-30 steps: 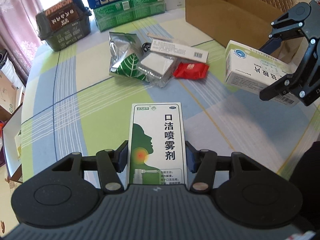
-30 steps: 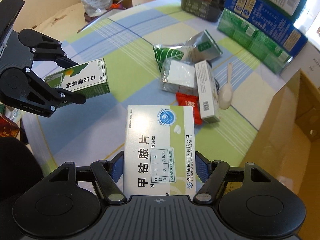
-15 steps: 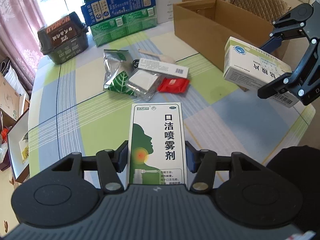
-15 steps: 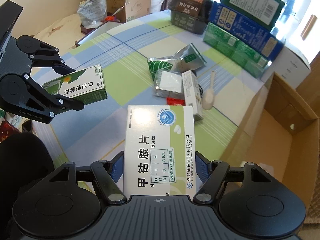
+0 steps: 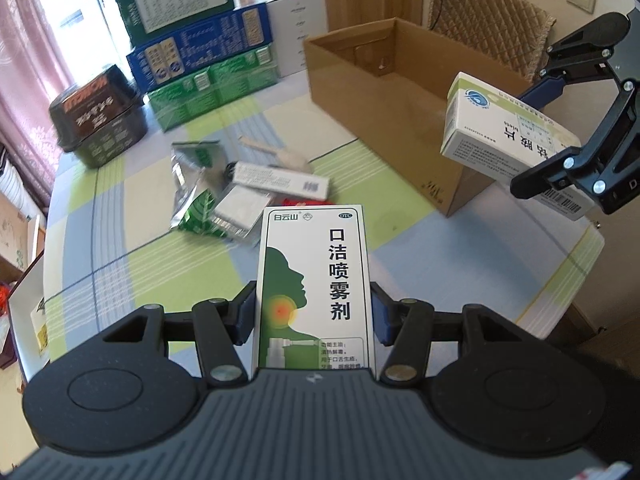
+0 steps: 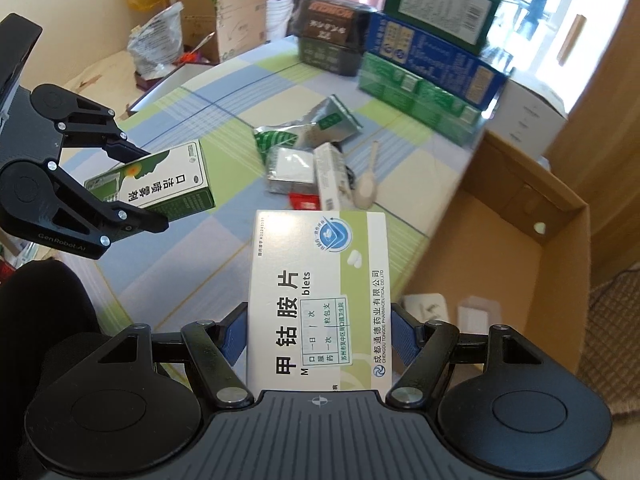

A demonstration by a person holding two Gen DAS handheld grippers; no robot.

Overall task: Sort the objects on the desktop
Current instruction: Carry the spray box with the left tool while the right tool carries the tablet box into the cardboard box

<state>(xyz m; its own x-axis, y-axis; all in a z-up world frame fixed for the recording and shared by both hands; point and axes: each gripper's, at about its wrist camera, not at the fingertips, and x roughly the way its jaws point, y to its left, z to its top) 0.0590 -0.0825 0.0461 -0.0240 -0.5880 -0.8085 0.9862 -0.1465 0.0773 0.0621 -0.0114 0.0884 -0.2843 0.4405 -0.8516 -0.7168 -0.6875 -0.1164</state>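
Two boxes ride in closed jaws: the right gripper (image 6: 318, 334), clamping the tablet box (image 6: 318, 296) lengthwise along its fingers at the carton (image 6: 528, 216) rim, looks nearer than the left gripper (image 5: 314, 314), holding the spray box (image 5: 316, 292) above the table (image 5: 460, 264).

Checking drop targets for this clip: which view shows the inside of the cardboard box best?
The right wrist view: it looks down into the cardboard box, showing its floor and white items lying there. The left wrist view shows the box side-on, only walls and rim, partly behind the tablet box in the right gripper.
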